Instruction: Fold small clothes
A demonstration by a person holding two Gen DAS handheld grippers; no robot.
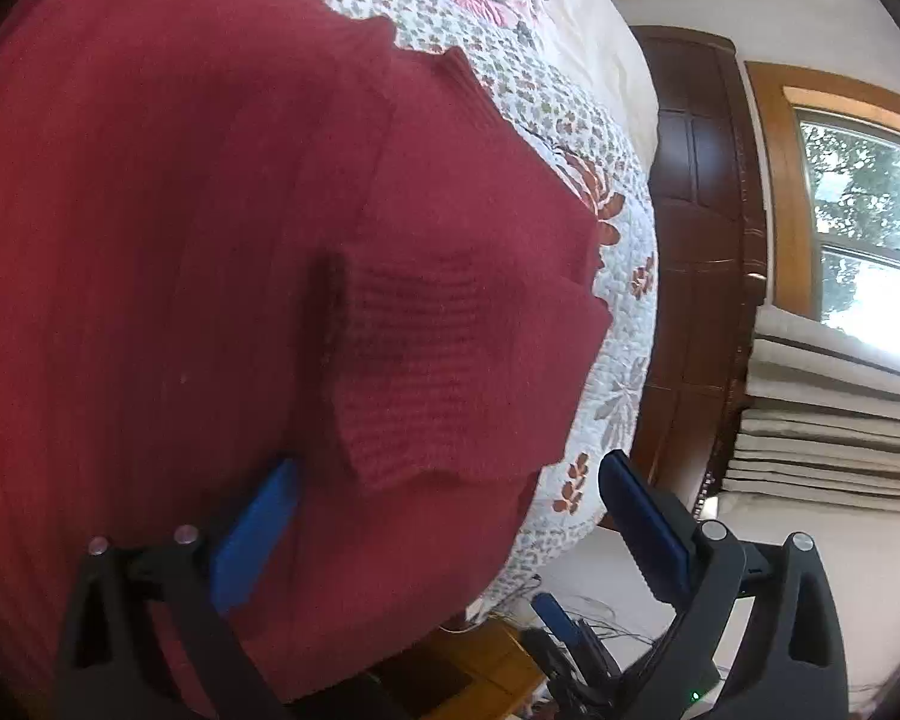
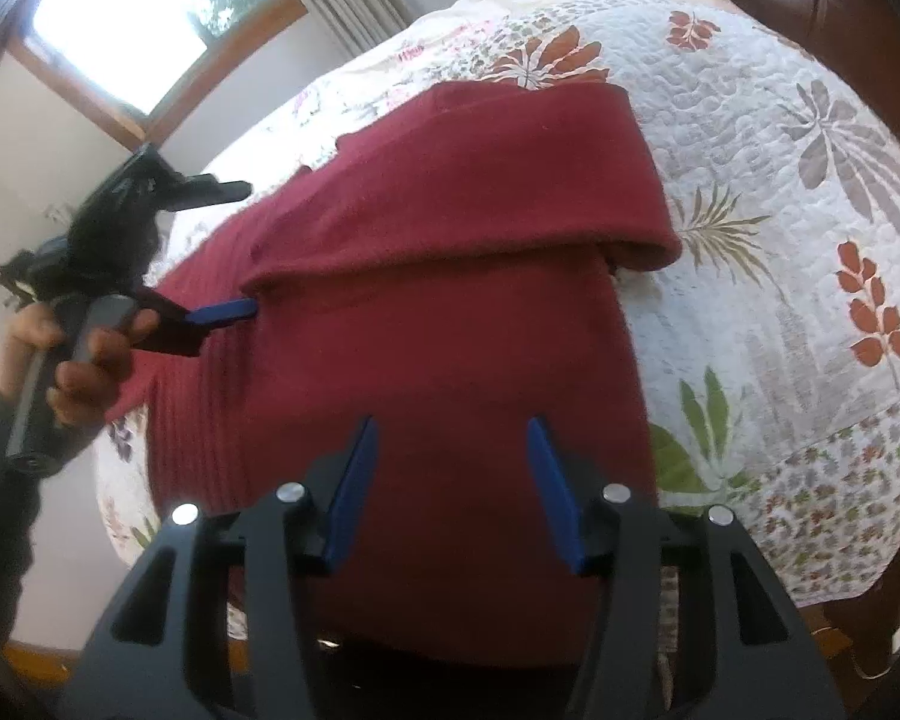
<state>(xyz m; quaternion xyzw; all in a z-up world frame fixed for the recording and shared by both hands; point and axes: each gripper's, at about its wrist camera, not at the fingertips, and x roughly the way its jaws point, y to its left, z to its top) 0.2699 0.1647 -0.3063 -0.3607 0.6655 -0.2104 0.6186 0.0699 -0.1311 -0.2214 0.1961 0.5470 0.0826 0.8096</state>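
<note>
A: Entry. Dark red knit sweater (image 2: 438, 324) lies spread on the bed, on a floral quilt (image 2: 780, 192). One sleeve (image 2: 498, 174) is already folded across the body, its fold ending in a rounded edge towards the quilt's leaf print.

B: And the ribbed cuff (image 1: 450, 354)?

A: In the left wrist view it rests on top of the body panel, just ahead of the left claw (image 1: 450, 480). Likely laid there so the sleeve stays inside the garment's outline before the next fold.

B: State of the left claw?

A: Blue fingers wide apart, nothing between them. In the right wrist view one blue finger (image 2: 222, 312) sits right at the sleeve's folded edge, touching or nearly so; I cannot tell which. A hand (image 2: 72, 354) holds its grip at the bed's side.

B: Right claw (image 2: 450, 480)?

A: Also spread, empty, hovering over the lower body of the sweater, near the hem. Whether its tips touch the knit I cannot tell.

B: Why both open?

A: My judgement: one sleeve fold is done, and both claws are placed to take new pinches. The knit is thick and soft, so a shallow pinch may catch only one layer.

B: Remaining?

A: The other sleeve's state is unclear from here; the lengthwise fold is not yet done.
</note>
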